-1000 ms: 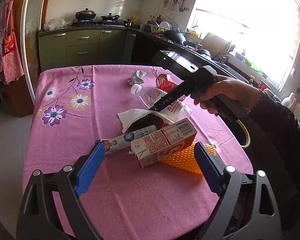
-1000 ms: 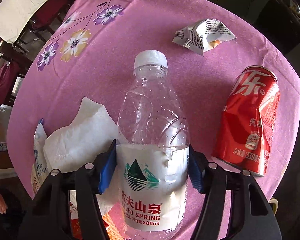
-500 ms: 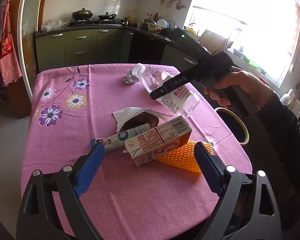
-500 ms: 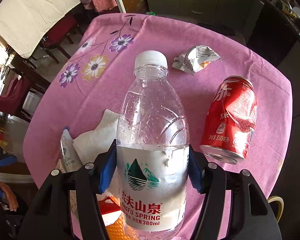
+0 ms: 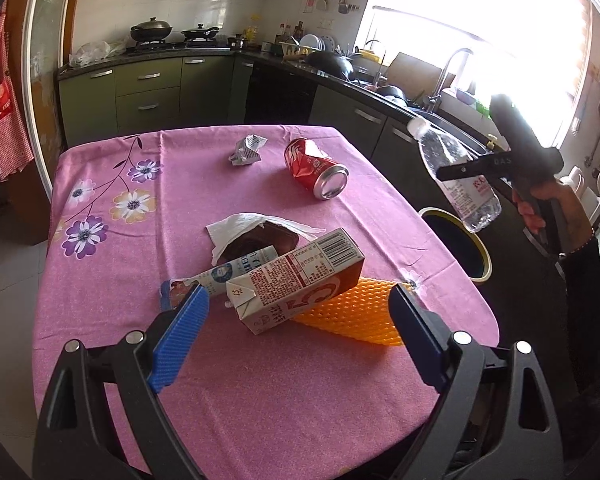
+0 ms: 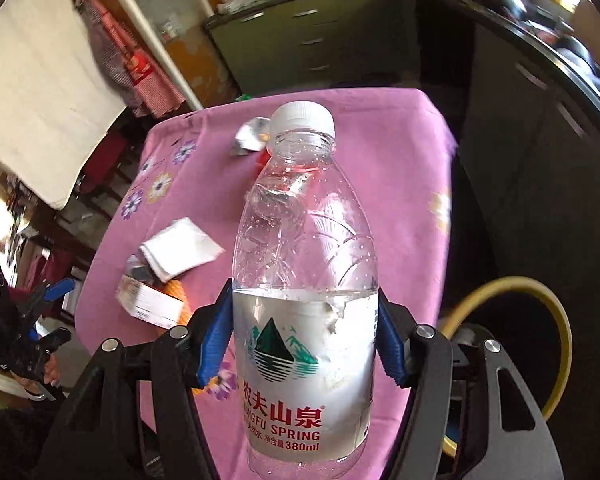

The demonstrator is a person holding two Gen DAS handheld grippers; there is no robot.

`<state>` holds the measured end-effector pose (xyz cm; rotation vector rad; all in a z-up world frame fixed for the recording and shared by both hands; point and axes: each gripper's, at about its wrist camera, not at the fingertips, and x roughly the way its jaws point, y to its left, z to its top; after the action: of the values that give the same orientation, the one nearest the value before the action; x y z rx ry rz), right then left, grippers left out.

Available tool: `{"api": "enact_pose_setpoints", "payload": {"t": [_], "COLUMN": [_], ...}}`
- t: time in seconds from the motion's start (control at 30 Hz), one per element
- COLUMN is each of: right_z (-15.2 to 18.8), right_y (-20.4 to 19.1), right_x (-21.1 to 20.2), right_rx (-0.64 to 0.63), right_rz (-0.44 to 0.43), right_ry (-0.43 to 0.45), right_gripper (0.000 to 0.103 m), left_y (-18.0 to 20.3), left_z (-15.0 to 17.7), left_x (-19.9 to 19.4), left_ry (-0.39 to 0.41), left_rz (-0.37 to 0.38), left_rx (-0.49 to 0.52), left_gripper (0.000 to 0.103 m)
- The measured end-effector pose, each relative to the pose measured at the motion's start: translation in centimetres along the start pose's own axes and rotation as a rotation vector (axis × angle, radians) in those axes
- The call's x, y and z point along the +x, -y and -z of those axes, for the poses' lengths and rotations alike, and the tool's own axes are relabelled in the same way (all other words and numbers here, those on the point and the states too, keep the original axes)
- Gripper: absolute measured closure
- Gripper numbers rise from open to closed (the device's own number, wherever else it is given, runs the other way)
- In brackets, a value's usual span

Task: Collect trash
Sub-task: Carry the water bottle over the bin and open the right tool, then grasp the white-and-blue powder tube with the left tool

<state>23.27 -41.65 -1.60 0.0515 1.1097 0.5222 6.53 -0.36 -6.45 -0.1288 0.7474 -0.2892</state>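
- Right gripper (image 6: pixel 304 340) clamped a clear water bottle (image 6: pixel 306 320) at its white label, blue pads pressed on both sides, white cap pointing away from the tool; the left gripper (image 5: pixel 296 334) stood with jaws wide apart and nothing between them, low over the near end of the pink floral tablecloth (image 5: pixel 140 360).
- Beside and below the right gripper, off the table's edge, sat a dark bin with a yellow rim (image 5: pixel 476 248); the bottle hung above it.
- Just ahead of the left gripper lay a milk carton (image 5: pixel 296 280), tilted on an orange honeycomb pad (image 5: pixel 356 312).
- Beyond the carton lay a white tissue (image 5: pixel 240 226).
- Farther off lay a red cola can (image 5: pixel 316 168) on its side.
- Farthest lay a crumpled silver wrapper (image 5: pixel 246 149).
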Motion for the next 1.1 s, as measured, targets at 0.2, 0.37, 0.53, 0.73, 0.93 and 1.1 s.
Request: {"api": "enact_pose_setpoints", "payload": {"t": [0.2, 0.37, 0.53, 0.73, 0.93, 1.1], "right_z": [5.0, 7.2, 7.6, 7.9, 9.5, 10.5], "right_y": [11.6, 17.5, 20.1, 17.4, 10.8, 7.4], "right_x": [1.3, 3.6, 4.9, 2.5, 0.8, 1.4], "right_rx": [0.248, 0.357, 0.393, 0.352, 0.263, 0.210], "right_rz": [0.161, 0.233, 0.340, 0.344, 0.251, 0.205], "right_ry": [-0.041, -0.080, -0.101, -0.017, 0.050, 0.044], "right_gripper": [0.041, 0.041, 0.033, 0.030, 0.030, 0.030], "left_y": [1.5, 2.6, 2.7, 2.1, 1.1, 0.6], "left_z": [-0.4, -0.6, -0.6, -0.2, 0.5, 0.0], "left_x": [1.1, 1.4, 1.3, 1.4, 2.4, 2.9], "left_ry": [-0.018, -0.029, -0.030, -0.045, -0.077, -0.073], "left_rz": [0.021, 0.027, 0.018, 0.006, 0.050, 0.095], "left_rx": [0.033, 0.059, 0.063, 0.054, 0.059, 0.136], "left_gripper": [0.017, 0.016, 0.016, 0.015, 0.015, 0.015]}}
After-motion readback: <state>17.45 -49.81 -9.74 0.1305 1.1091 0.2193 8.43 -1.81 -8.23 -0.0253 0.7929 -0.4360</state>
